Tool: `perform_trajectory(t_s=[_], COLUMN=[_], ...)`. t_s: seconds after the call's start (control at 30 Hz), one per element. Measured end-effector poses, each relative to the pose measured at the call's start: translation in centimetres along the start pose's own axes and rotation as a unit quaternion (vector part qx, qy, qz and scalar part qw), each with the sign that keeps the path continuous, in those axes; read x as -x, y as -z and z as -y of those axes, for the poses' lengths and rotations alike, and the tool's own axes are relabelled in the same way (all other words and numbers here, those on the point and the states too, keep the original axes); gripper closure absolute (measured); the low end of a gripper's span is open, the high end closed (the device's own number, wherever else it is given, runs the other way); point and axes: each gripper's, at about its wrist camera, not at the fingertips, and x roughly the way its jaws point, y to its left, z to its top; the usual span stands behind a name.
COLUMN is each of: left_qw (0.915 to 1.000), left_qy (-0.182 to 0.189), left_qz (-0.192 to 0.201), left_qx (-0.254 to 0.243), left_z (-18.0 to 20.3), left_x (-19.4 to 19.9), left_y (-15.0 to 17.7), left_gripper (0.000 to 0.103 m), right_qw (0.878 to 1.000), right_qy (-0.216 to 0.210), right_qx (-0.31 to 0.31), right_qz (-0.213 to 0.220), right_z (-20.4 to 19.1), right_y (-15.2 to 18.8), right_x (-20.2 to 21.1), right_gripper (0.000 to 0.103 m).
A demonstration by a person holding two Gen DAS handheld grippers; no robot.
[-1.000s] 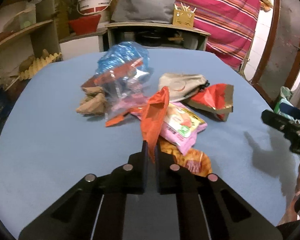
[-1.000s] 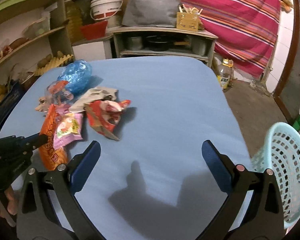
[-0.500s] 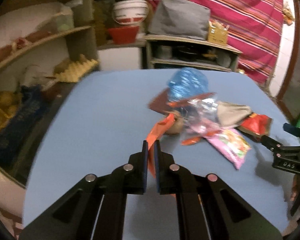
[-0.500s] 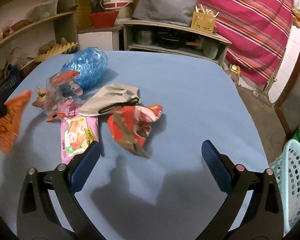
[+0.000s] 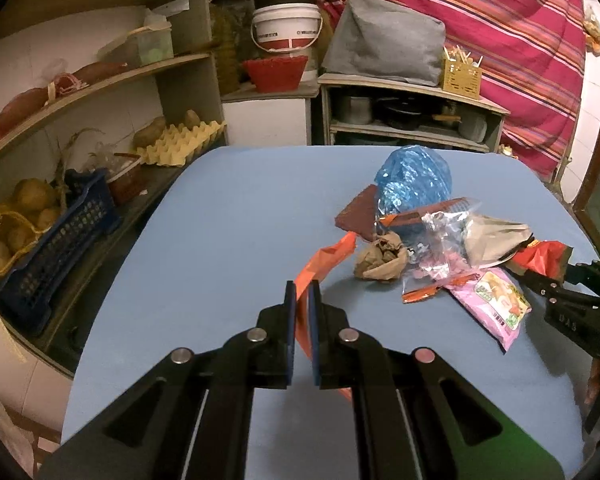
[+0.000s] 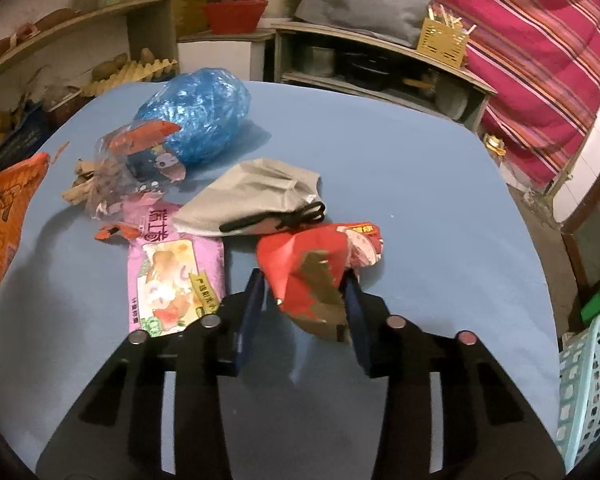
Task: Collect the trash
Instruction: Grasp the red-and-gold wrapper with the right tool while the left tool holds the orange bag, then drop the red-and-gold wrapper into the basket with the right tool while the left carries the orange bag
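On the blue table lies a pile of trash: a blue plastic bag, a grey face mask, a pink snack packet, a clear bag and crumpled brown paper. My left gripper is shut on an orange wrapper, held above the table left of the pile. My right gripper straddles a crumpled red wrapper. Its jaws are closing, and both pads touch the wrapper's sides.
A light blue basket stands off the table's right edge. Shelves on the left hold a blue crate, potatoes and an egg tray. A low cabinet and a striped curtain are behind the table.
The left gripper carried the orange wrapper up and off the pile to the left. The right gripper moved in over the red wrapper, and its jaws went from wide open to narrow around it.
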Motion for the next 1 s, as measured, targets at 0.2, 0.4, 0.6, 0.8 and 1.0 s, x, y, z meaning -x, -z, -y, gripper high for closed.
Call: perform_trajectory(t_s=[0.2,0.4,0.6,0.8,1.0], left_qw=[1.0,0.9999,0.9992,0.9988,0.9975], left_qy=[0.001,0.002,-0.005,-0.011,-0.004], left_qz=[-0.002,0.007,0.027,0.026,0.044], left_qx=[-0.002,-0.008,-0.03,-0.04,-0.055], left_z=[0.3,1.7,4.2,6.9,11.1], left_x=[0.1,1.5,4.2,6.1,8.6], left_y=[0.0,0.6,1.5,1.7,0.8], left_gripper=[0.097,0.097,0.097,0.097,0.097], right_qw=[1.0,1.0,0.999,0.997,0.995], right_qy=[-0.001,0.0,0.005,0.002,-0.001], right_qx=[-0.006,-0.023,-0.032,-0.058,-0.079], right_qz=[-0.001,0.012,0.026,0.045,0.061], right_z=[1.6,4.9,8.0,11.8,15.7], right_y=[1.4,3.6,5.1,7.0,8.3], right_x=[2.4,6.5,9.7,12.8,15.6], right_gripper=[0.075,0.075,0.075,0.075,0.075])
